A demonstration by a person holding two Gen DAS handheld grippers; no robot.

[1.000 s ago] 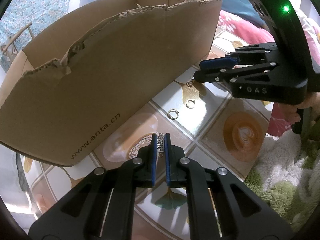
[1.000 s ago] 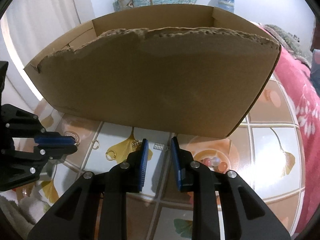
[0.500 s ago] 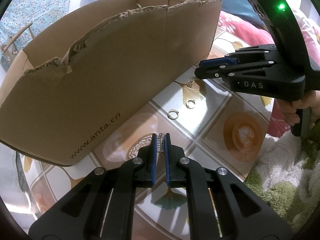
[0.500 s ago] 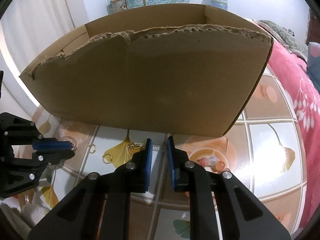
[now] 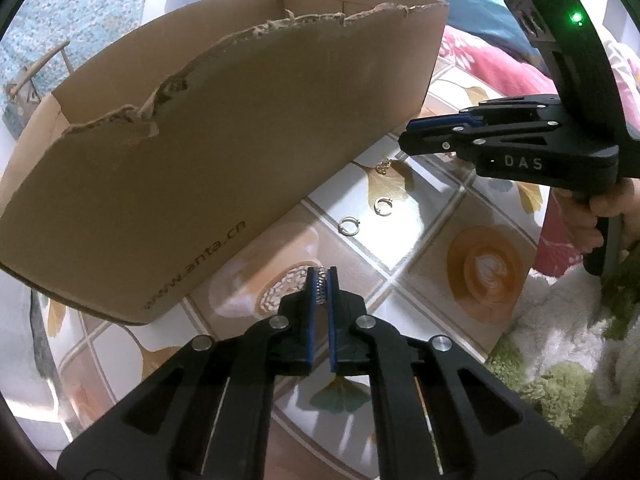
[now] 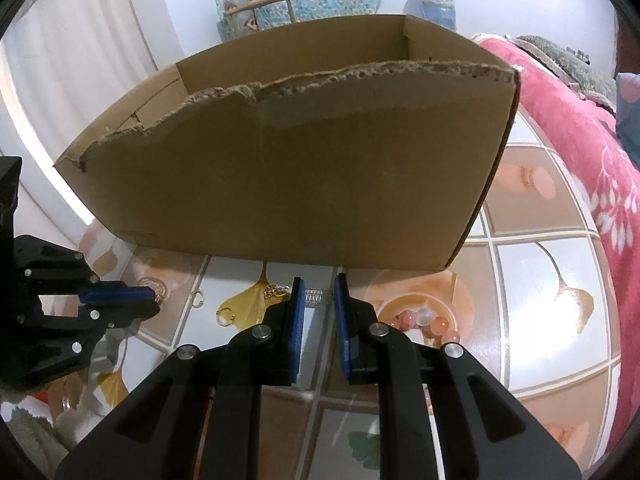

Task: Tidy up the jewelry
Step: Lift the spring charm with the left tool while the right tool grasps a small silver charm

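Low at centre frame, the left gripper (image 5: 321, 280) stays clamped on a small silver crystal band (image 5: 320, 289), while the right gripper (image 6: 317, 286), narrow half a second ago, has spread apart again around a matching piece (image 6: 315, 295) lying on the tabletop (image 6: 532, 264) before the cardboard box (image 6: 288, 176). That pick looks unfinished: no grip yet.

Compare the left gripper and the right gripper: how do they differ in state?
1. The left gripper is shut on a silver ring; the right gripper is open and holds nothing.
2. The left gripper's ring sits between its fingers; between the right gripper's fingers a silver piece lies on the table.
Both point at the box.
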